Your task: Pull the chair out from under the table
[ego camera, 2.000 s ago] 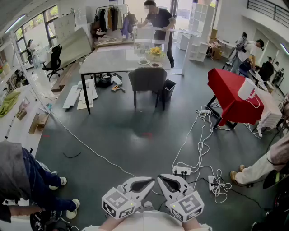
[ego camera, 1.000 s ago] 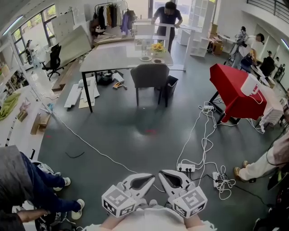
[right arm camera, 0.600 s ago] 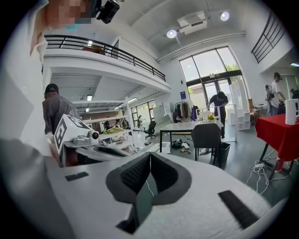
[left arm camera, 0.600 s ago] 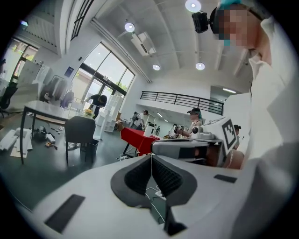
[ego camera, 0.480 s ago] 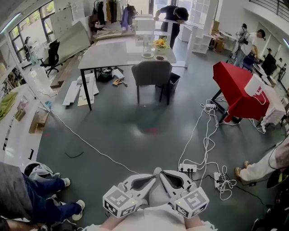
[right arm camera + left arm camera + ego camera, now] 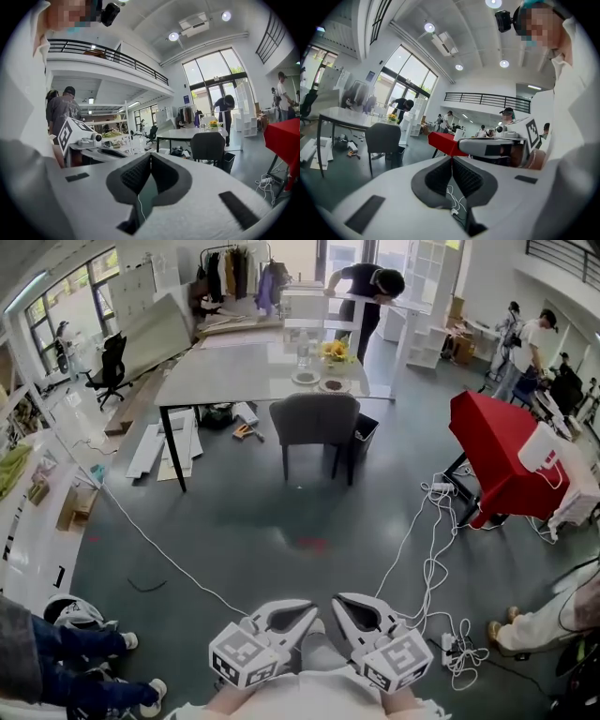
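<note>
A dark grey chair (image 6: 315, 422) stands tucked at the near edge of a grey table (image 6: 225, 369), far ahead across the floor. It also shows small in the left gripper view as the chair (image 6: 383, 138) and in the right gripper view as the chair (image 6: 207, 145). My left gripper (image 6: 312, 607) and right gripper (image 6: 338, 602) hang side by side at the bottom of the head view, both shut and empty, well short of the chair. The left gripper (image 6: 451, 159) and right gripper (image 6: 150, 155) have their pads pressed together.
White cables and power strips (image 6: 427, 549) trail over the floor to the right. A red covered stand (image 6: 497, 457) sits at the right. A black bin (image 6: 364, 435) is beside the chair. Flowers and dishes (image 6: 323, 359) rest on the table. People stand around the room; legs (image 6: 56, 652) at lower left.
The whole view has advanced toward the table: chair and table appear nearer and lower in the head view. Both grippers stay shut, side by side. The person behind the table has bent over.
</note>
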